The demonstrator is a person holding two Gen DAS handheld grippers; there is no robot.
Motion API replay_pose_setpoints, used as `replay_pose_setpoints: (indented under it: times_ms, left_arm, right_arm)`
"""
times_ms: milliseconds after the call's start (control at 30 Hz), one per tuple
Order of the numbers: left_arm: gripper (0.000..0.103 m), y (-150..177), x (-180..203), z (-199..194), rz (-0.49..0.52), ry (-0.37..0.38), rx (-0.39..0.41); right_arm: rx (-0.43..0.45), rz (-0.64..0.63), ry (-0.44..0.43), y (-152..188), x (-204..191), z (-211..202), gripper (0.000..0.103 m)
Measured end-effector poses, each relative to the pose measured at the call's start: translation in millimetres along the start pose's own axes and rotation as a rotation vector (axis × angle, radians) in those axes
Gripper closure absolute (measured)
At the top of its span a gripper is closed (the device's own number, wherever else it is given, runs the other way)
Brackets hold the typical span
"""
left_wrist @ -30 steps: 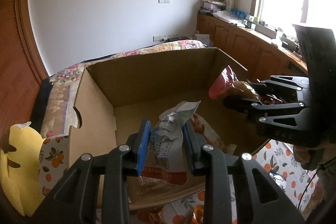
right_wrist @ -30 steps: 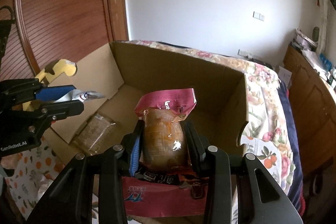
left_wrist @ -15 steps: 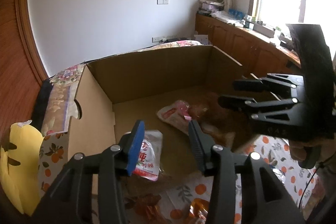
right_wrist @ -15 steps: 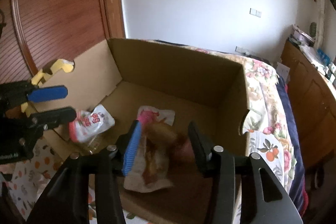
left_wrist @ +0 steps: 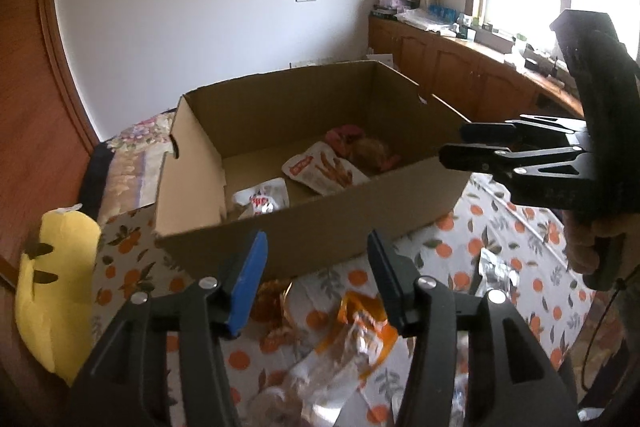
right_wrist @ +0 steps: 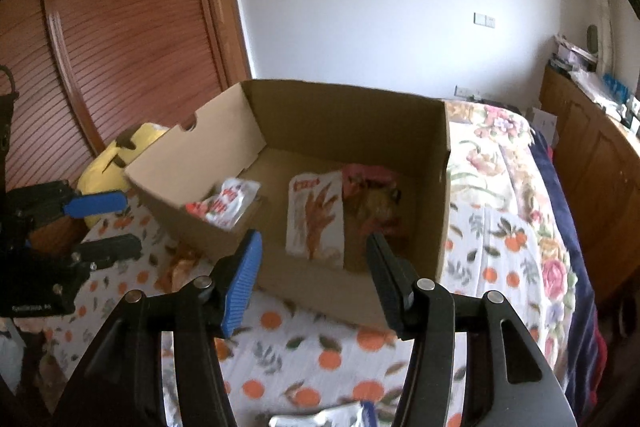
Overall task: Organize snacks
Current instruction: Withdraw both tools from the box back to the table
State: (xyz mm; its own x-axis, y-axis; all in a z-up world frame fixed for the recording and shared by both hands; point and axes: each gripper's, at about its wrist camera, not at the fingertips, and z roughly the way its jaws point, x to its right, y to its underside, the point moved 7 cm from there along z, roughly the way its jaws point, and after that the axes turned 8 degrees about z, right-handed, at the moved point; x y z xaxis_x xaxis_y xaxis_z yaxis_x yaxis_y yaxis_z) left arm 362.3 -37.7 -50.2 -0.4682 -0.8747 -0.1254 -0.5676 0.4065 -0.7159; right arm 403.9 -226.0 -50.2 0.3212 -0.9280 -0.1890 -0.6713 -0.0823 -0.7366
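Now both your grippers hang empty before the box's (left_wrist: 304, 239) near wall. L gripper (left_wrist: 316, 279) and R gripper (right_wrist: 314, 277) stand about half open, jaws just widened, nothing between them. Three packs lie inside: a white pack (left_wrist: 264, 197) by the near-left corner, a fries pack (left_wrist: 324, 173) mid-floor, a pink pack (right_wrist: 370, 195) at its right. More snacks (left_wrist: 352, 331) wait on the cloth (right_wrist: 320, 359) by the near wall, prob. next.
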Motion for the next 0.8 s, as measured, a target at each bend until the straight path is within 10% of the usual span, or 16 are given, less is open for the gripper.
replay_pose_setpoints:
  times_ms: [467, 800]
  left_arm:
    - [0.048, 42.5, 39.9, -45.3, 0.040, 0.070, -0.027]
    - [0.049, 60.2, 27.2, -54.0, 0.055, -0.088, 0.011]
  right_arm:
    - [-0.053, -0.008, -0.044, 71.4, -30.8, -35.6, 0.048]
    - [-0.129, -0.044, -0.095, 126.4, -65.7, -28.8, 0.047]
